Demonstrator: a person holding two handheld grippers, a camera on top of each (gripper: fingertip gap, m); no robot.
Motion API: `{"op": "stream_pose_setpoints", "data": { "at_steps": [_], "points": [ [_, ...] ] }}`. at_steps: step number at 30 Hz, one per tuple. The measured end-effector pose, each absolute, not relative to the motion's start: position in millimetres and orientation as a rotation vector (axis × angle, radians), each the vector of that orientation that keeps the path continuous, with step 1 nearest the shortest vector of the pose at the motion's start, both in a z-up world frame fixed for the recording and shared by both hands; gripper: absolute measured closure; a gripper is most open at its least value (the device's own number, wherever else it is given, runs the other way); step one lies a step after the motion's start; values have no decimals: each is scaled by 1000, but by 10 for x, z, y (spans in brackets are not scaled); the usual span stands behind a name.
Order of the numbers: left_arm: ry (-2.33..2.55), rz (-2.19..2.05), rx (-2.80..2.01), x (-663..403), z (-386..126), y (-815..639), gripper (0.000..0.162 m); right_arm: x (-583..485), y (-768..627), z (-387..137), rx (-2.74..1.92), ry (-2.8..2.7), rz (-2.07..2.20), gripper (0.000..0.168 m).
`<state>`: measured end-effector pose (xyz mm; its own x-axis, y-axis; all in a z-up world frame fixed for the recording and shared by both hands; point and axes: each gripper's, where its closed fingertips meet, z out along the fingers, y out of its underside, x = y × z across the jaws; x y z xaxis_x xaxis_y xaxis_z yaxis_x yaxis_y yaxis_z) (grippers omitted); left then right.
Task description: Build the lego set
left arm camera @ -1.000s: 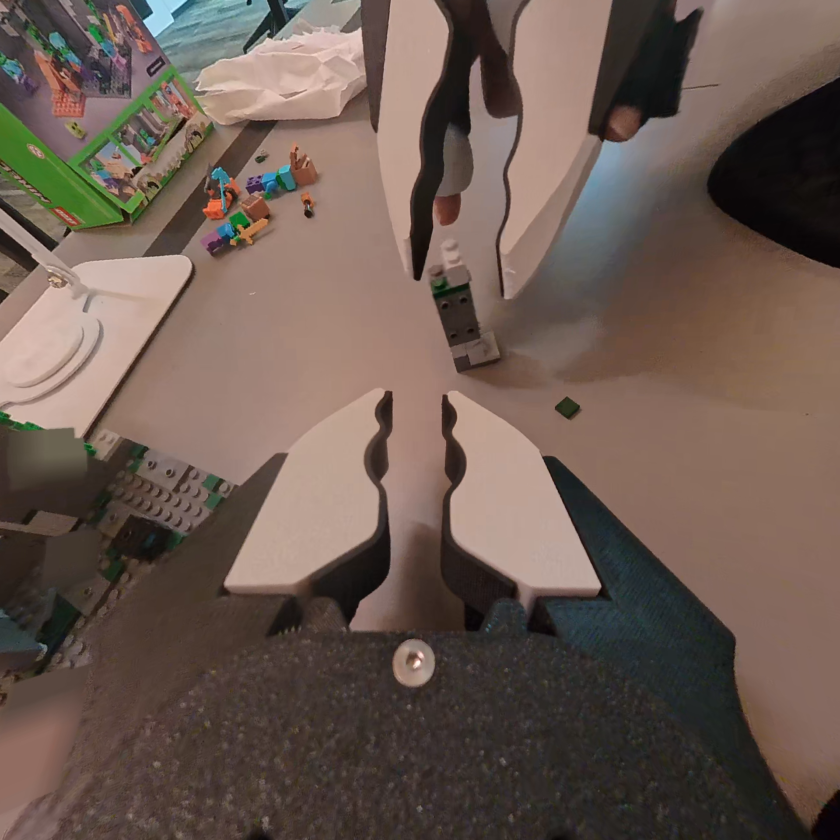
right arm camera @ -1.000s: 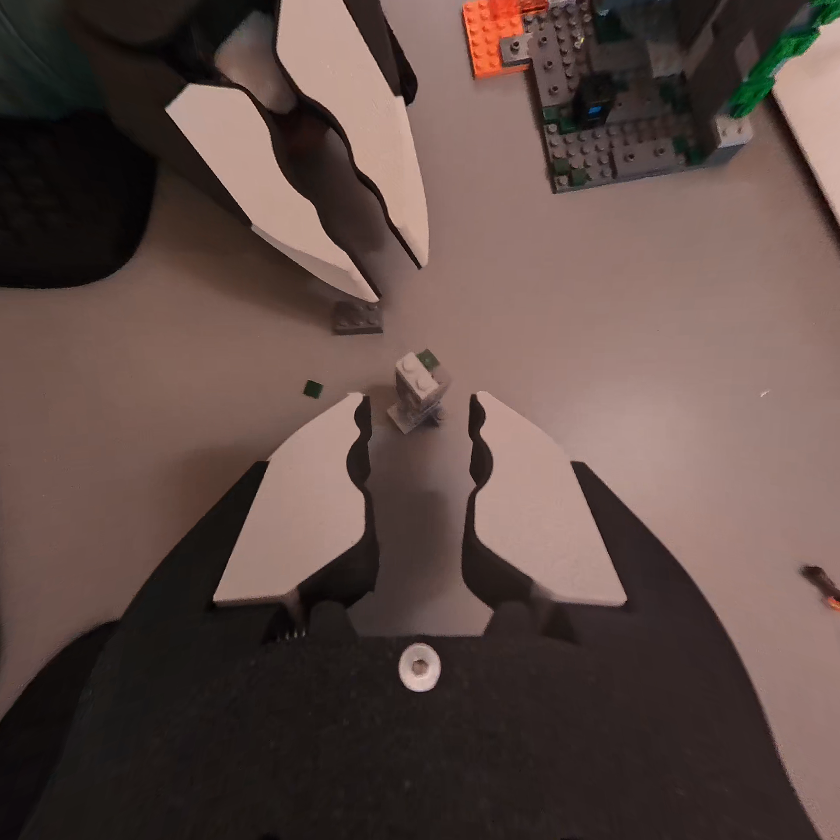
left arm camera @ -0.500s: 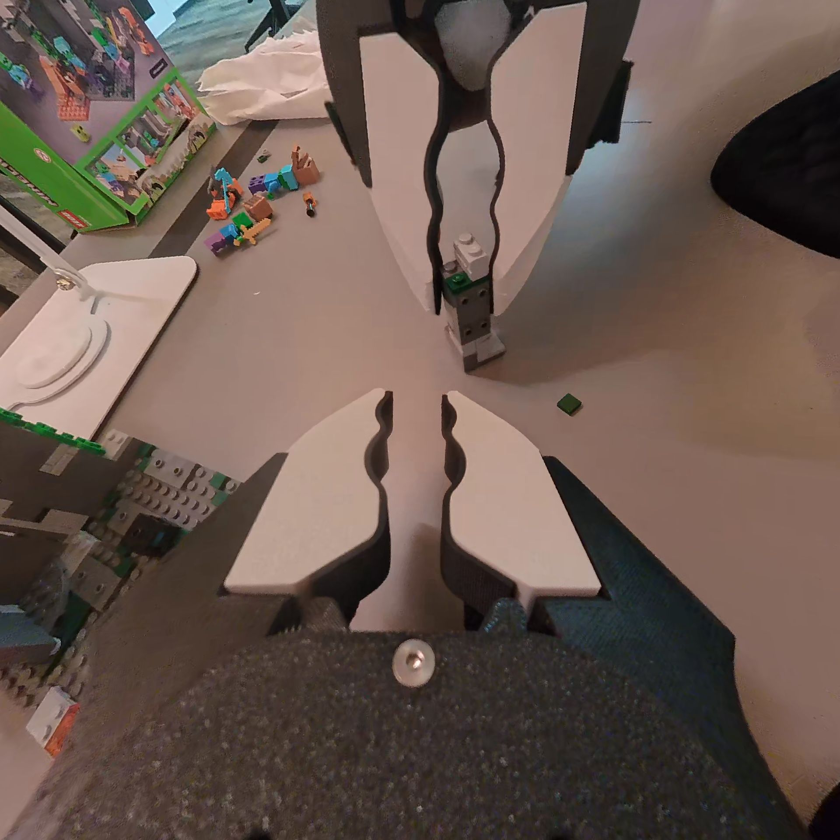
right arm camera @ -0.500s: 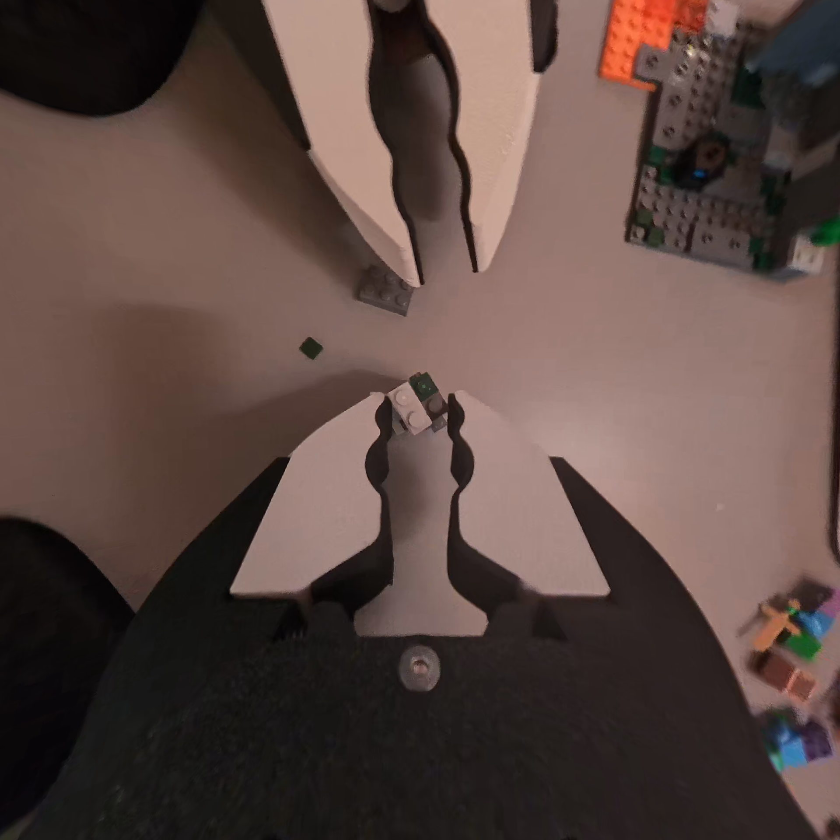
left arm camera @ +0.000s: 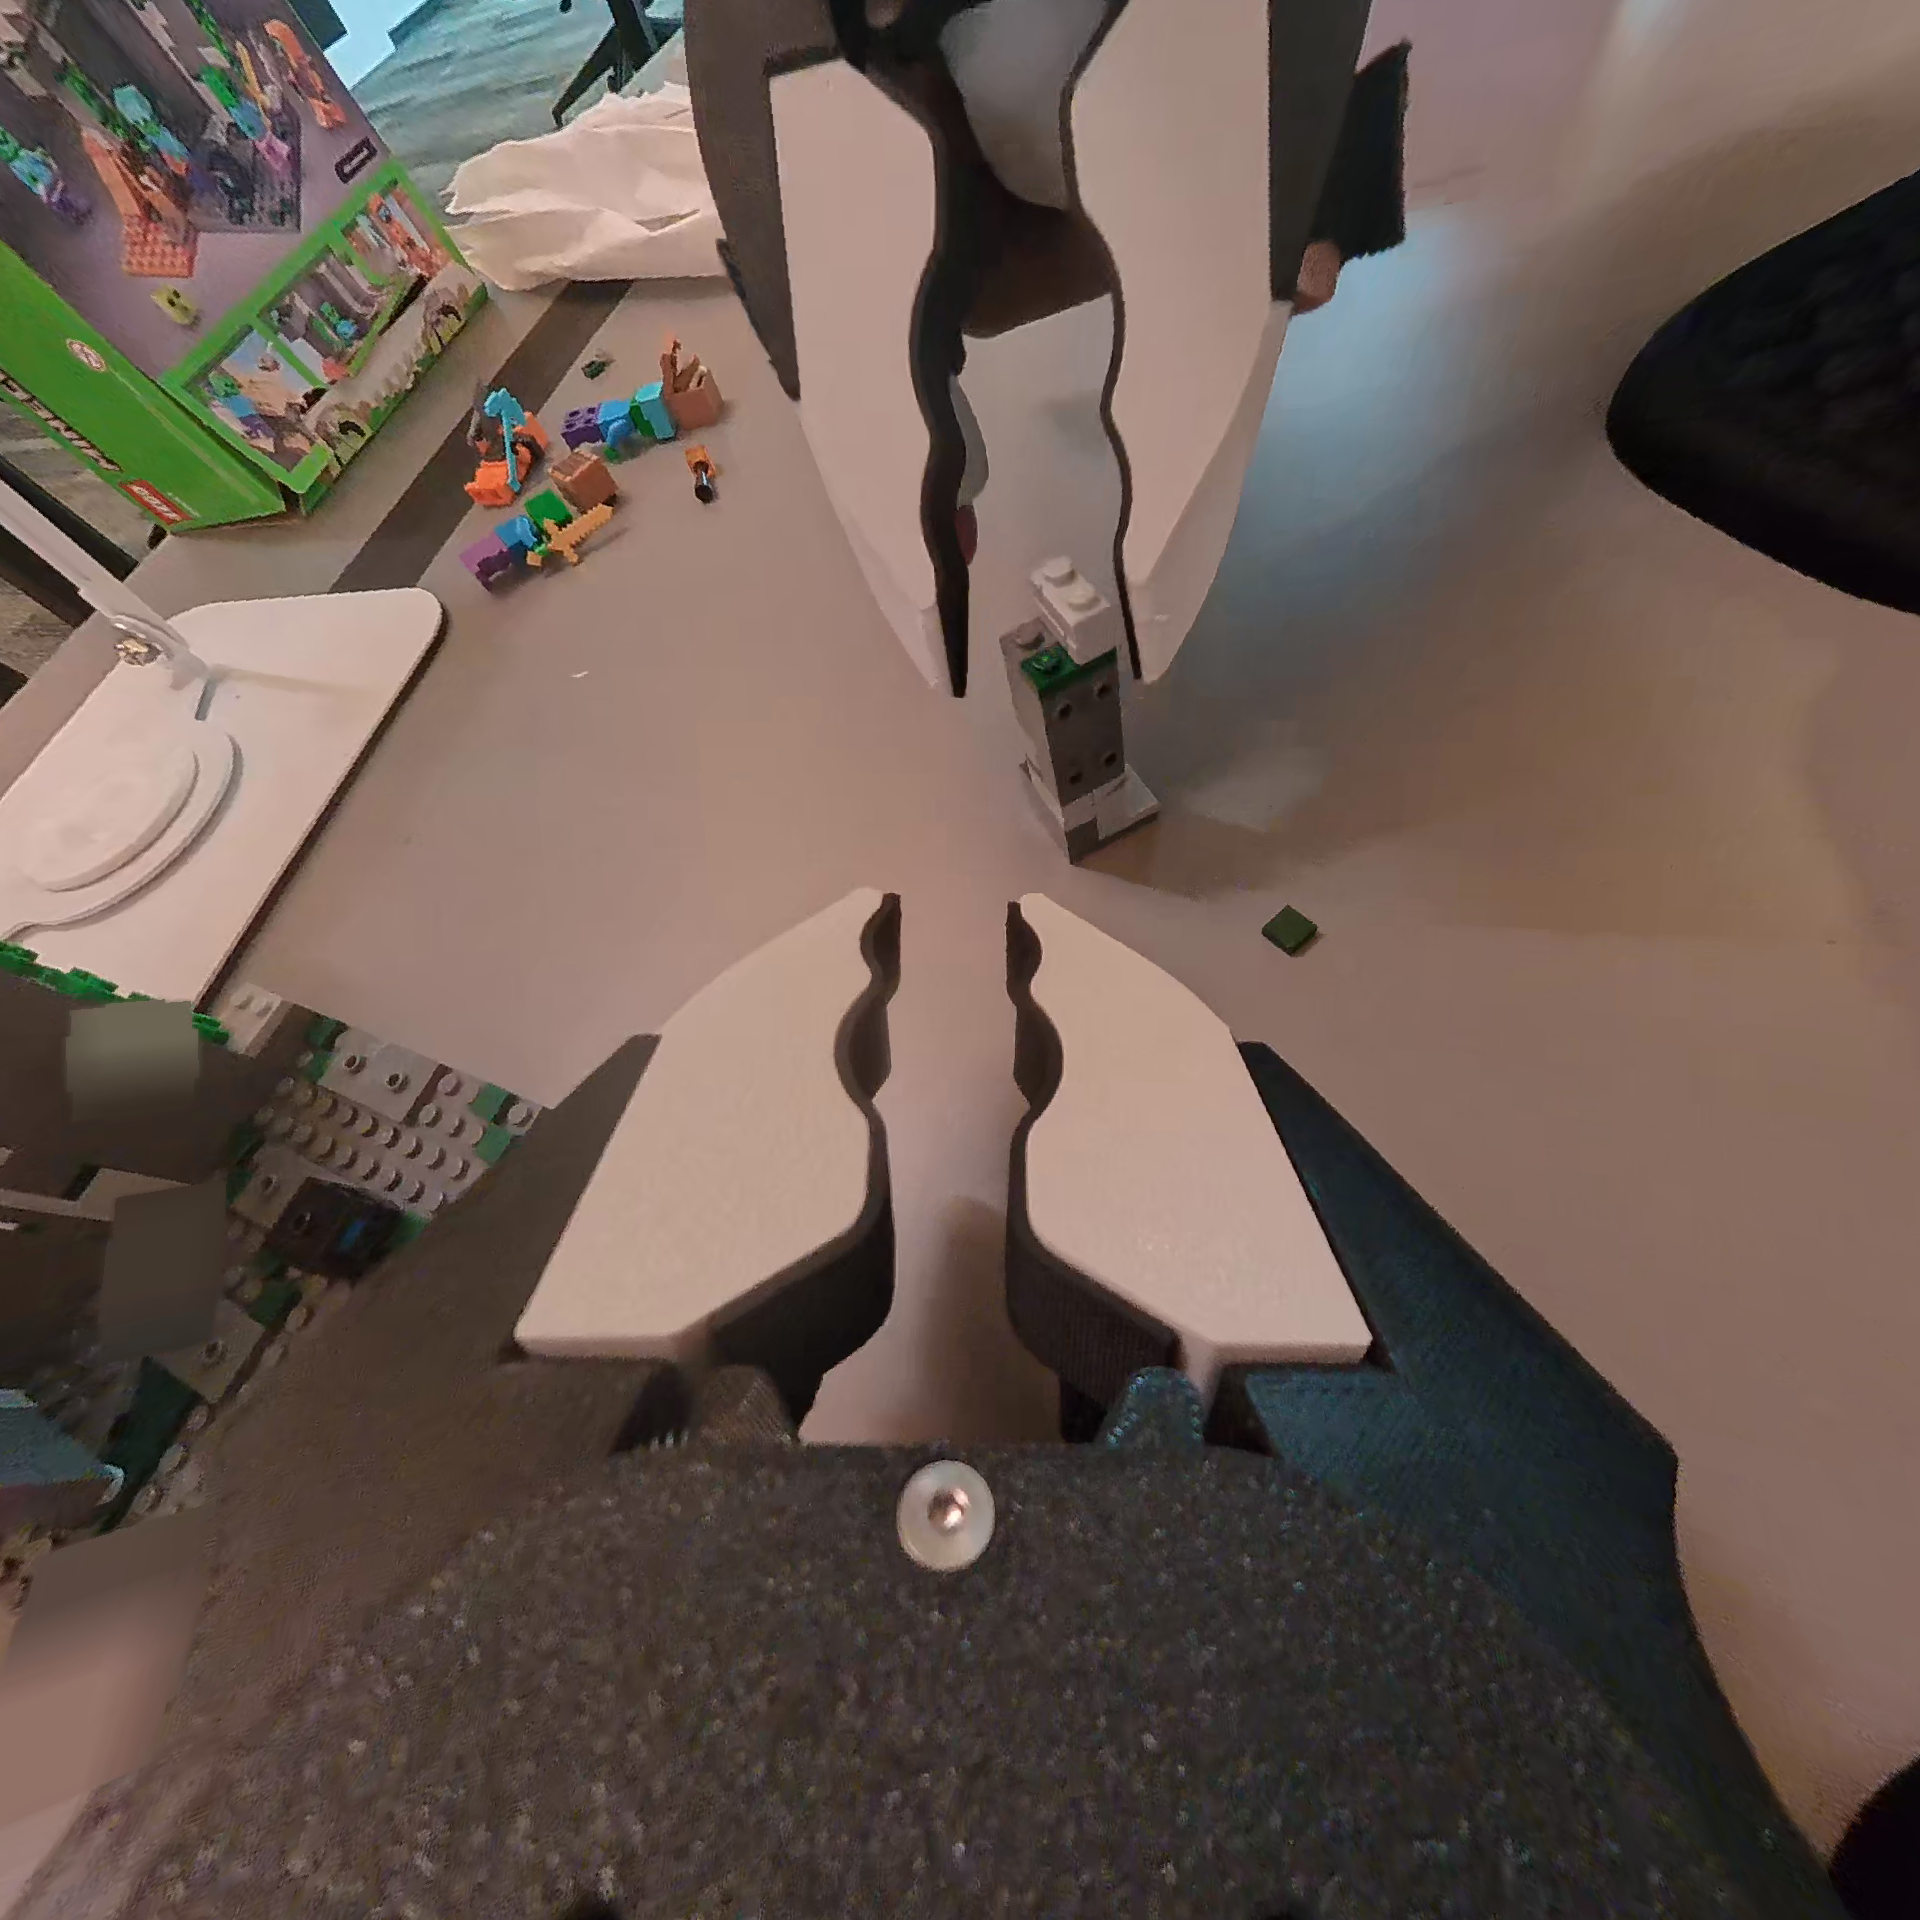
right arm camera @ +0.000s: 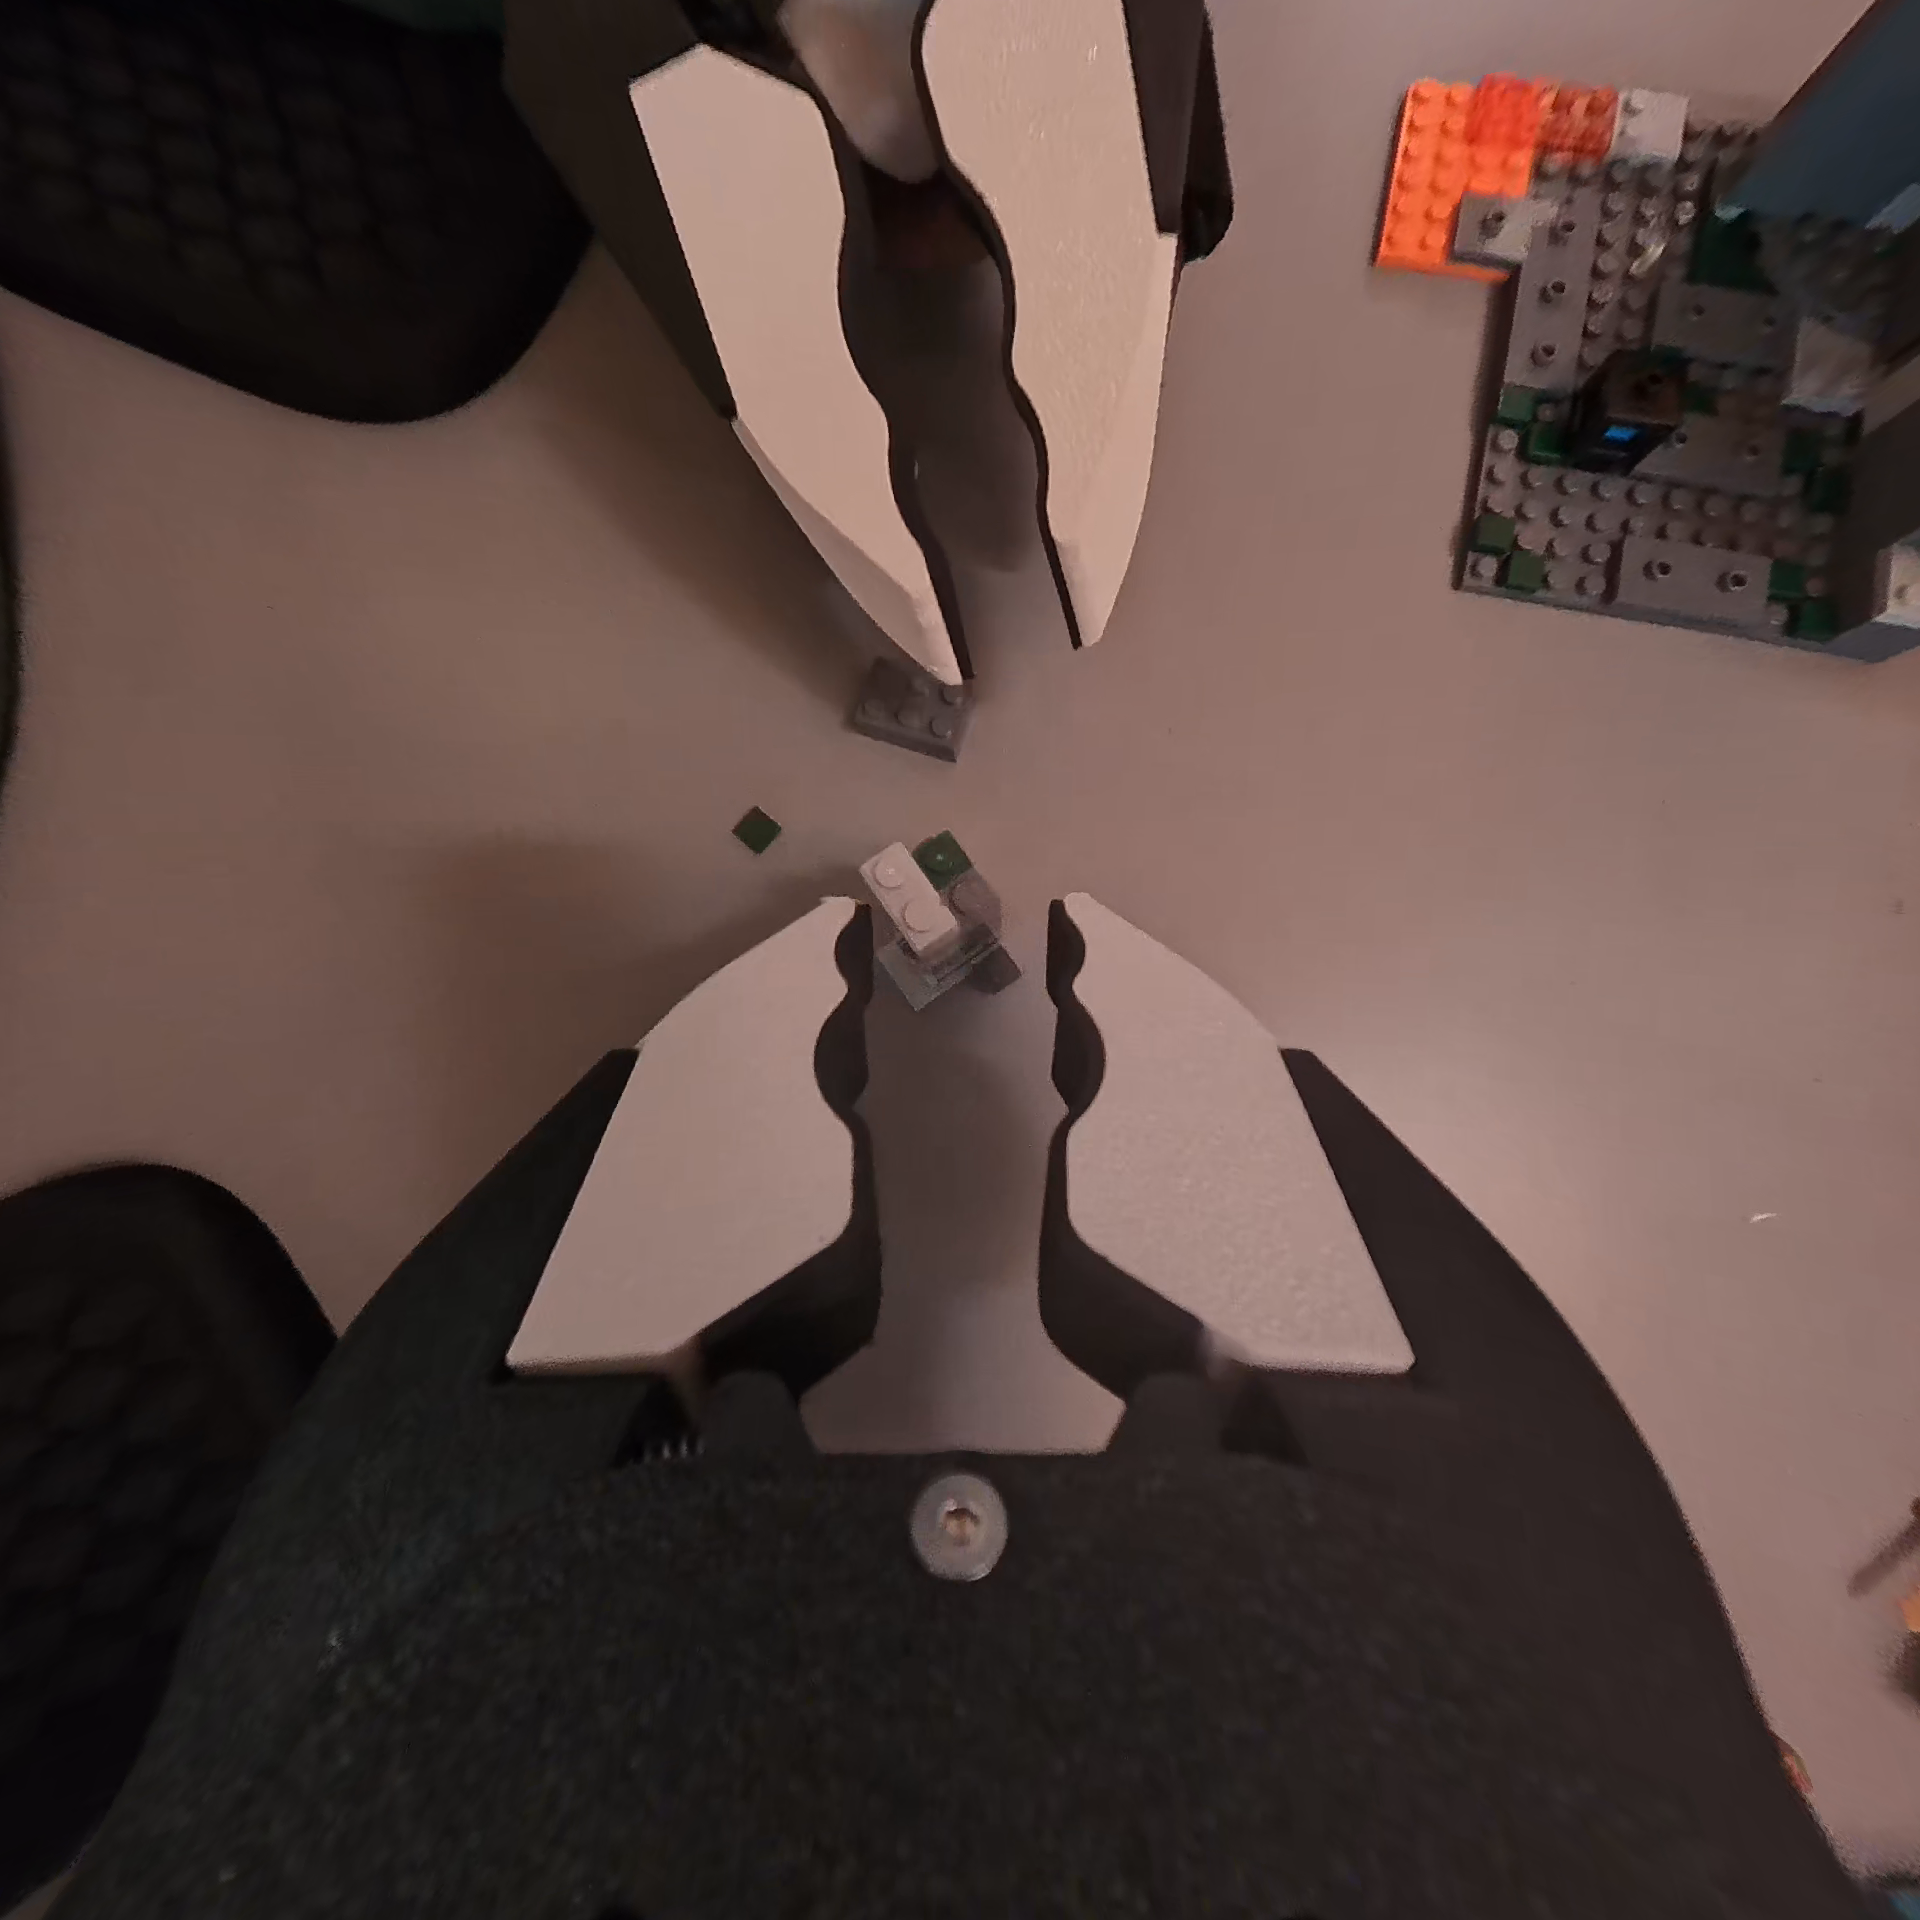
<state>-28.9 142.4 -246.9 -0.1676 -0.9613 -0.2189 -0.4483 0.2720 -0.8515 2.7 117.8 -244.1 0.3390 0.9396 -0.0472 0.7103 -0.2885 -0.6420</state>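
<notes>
Working on a small grey tower (left arm camera: 1081, 727) of bricks, we have our right gripper (right arm camera: 951, 904) poised over it, jaws spread and flanking its top without clearly touching it. It stands upright on the grey table (left arm camera: 623, 810), just ahead of our left gripper (left arm camera: 951, 904), whose jaws are slightly parted and hold nothing. We judge the step to be grasping the tower or pressing its white top brick (left arm camera: 1075, 608) home; next we must close squarely so it does not topple. A green tile (left arm camera: 1289, 927) lies just right of the left fingertips, a dark plate (right arm camera: 914, 709) beyond the right ones. The larger build (right arm camera: 1662, 468), loose pieces (left arm camera: 582, 457) and the box (left arm camera: 187, 260) sit farther off.
</notes>
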Motion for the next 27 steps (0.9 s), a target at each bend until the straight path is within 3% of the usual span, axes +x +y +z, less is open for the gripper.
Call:
{"op": "stream_pose_setpoints", "data": {
  "at_steps": [5, 9, 14, 21, 27],
  "points": [
    [1661, -722, -1339, -365, -2134, 1577, 147, 32, 1174, -2078, -2012, -1307, 573, 125],
    [1632, -626, -1360, -719, -1583, 1763, 162, 120, 1098, -1759, -1954, -1103, 529, 126],
    [1672, -307, -1546, -1453, -1308, 2476, 162, 171, 845, -1766, -1949, -936, 541, 128],
    [2068, 116, -1857, -2577, -1962, 3319, 147, 119, 601, -1968, -1907, -848, 664, 132],
    [2293, 147, -1989, -2980, -2467, 3587, 139, 126, 581, -2083, -1924, -840, 705, 133]
  ]
}}
